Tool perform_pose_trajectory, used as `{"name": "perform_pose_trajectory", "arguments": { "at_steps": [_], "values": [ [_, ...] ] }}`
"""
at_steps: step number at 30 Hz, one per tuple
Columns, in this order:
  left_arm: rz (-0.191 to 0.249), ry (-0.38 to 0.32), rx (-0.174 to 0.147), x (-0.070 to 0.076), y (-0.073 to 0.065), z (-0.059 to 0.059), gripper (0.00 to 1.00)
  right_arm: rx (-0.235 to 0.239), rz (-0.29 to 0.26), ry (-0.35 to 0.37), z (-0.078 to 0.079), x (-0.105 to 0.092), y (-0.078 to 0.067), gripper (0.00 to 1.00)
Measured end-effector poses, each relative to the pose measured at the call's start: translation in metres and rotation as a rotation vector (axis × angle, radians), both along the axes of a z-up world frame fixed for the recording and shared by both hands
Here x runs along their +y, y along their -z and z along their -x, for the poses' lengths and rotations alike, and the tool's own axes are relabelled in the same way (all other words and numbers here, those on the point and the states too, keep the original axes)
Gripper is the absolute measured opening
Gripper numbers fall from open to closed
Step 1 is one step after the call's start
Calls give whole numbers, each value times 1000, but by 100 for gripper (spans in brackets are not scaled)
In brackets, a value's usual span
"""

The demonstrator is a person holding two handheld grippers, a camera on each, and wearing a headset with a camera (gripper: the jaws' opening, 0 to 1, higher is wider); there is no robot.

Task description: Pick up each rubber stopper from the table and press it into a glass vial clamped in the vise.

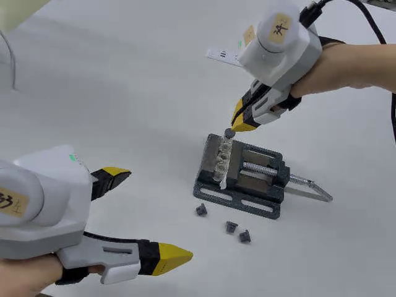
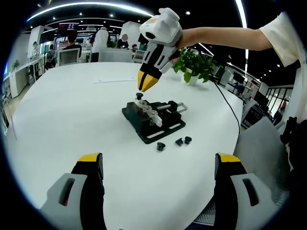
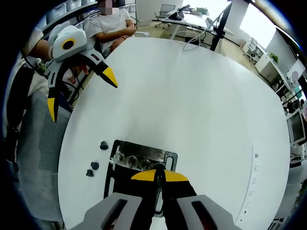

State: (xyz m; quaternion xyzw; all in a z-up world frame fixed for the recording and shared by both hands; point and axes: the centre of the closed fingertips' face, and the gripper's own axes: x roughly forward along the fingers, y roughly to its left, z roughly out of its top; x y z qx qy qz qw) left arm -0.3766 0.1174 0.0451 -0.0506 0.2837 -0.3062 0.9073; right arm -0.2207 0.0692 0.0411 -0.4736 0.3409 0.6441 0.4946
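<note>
A black vise (image 1: 266, 185) (image 2: 165, 125) (image 3: 165, 157) clamps a row of clear glass vials (image 1: 222, 162) (image 2: 149, 111) (image 3: 131, 161). A dark rubber stopper (image 1: 229, 132) (image 2: 139, 96) sits on top of the far vial. My right gripper (image 1: 242, 125) (image 2: 145, 86) (image 3: 159, 176) is shut, its yellow tips just above that stopper; I cannot tell if they touch. Three loose stoppers (image 1: 201, 210) (image 1: 231, 227) (image 1: 245, 236) lie in front of the vise, with one (image 2: 160, 145) (image 3: 103, 145) apart from the other two. My left gripper (image 1: 148, 215) (image 2: 158, 165) (image 3: 81, 91) hovers open and empty nearby.
The vise's handle (image 1: 311, 185) sticks out to the right. A white paper strip (image 1: 223, 57) lies on the white table behind the right gripper. A potted plant (image 2: 194, 64) stands at the table's far edge. A seated person (image 3: 112, 26) is beyond the table.
</note>
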Motion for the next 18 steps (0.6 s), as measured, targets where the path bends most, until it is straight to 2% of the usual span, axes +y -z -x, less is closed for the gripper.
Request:
{"name": "perform_pose_trajectory", "arguments": {
  "at_steps": [18],
  "values": [
    [7,-1,16,1,8,2,96,9,9,-2,-1,-1,6,0]
  ]
}}
